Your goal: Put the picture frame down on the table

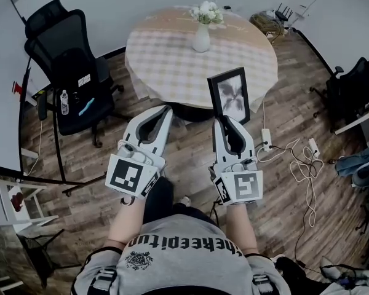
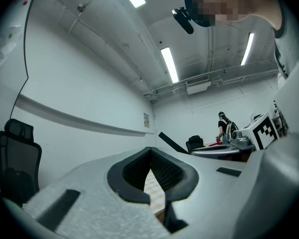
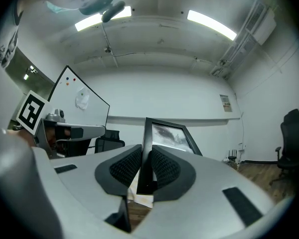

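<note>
The black picture frame [image 1: 230,96] holds a grey leafy print and stands upright in the air just in front of the round table's near edge. My right gripper [image 1: 224,120] is shut on the frame's lower left edge. In the right gripper view the frame [image 3: 172,136] rises between the two dark pads, pinched at my right gripper [image 3: 146,151]. My left gripper [image 1: 165,110] hovers beside it to the left, shut and empty, its tips meeting at my left gripper [image 2: 150,151]. The table [image 1: 166,60] wears a pale checked cloth.
A white vase of white flowers [image 1: 201,34] stands near the table's middle. A black office chair [image 1: 67,72] is at the left, another chair [image 1: 355,88] at the right. Power strips and cables [image 1: 295,158] lie on the wooden floor. A white folding chair [image 1: 12,204] is lower left.
</note>
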A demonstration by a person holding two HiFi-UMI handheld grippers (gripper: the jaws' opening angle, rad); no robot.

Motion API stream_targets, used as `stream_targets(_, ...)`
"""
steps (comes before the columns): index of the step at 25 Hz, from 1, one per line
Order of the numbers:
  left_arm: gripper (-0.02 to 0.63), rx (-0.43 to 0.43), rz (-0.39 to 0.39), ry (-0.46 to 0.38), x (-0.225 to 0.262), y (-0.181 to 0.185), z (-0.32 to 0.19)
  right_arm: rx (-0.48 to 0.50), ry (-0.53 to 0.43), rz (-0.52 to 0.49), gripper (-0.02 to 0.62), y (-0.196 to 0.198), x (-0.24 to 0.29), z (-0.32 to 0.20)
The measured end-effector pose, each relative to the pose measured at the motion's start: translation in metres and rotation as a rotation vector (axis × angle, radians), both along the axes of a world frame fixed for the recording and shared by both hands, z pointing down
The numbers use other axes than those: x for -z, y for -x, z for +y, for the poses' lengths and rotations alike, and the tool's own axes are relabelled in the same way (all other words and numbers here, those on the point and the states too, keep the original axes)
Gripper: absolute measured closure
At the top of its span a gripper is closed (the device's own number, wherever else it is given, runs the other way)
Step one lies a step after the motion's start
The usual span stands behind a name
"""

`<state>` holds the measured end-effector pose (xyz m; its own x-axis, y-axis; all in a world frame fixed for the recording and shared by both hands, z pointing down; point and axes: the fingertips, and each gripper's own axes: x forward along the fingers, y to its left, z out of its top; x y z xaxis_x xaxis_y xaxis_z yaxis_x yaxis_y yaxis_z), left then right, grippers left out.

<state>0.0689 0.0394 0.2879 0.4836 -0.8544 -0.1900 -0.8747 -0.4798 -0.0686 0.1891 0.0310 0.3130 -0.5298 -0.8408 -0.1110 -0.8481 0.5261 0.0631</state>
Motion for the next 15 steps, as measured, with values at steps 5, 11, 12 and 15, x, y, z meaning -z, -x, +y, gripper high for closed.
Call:
stream_targets(5, 0.591, 0.000, 0.002, 0.009, -0.002, 0.010, -0.022, 0.003, 0.009, 0.002, 0.526, 0.011, -0.003, -0.021)
stream_targets(11, 0.591, -0.016, 0.004, 0.011, -0.001, 0.022, -0.061, -0.009, 0.016, 0.008, 0.526, 0.024, -0.003, -0.058)
stream_targets(12, 0.591, -0.018, 0.005, 0.012, -0.002, 0.025, -0.069, -0.011, 0.017, 0.009, 0.526, 0.028, -0.003, -0.065)
stream_targets(15, 0.591, -0.025, 0.007, 0.015, -0.002, 0.038, -0.091, -0.016, 0.020, 0.012, 0.526, 0.040, -0.003, -0.087)
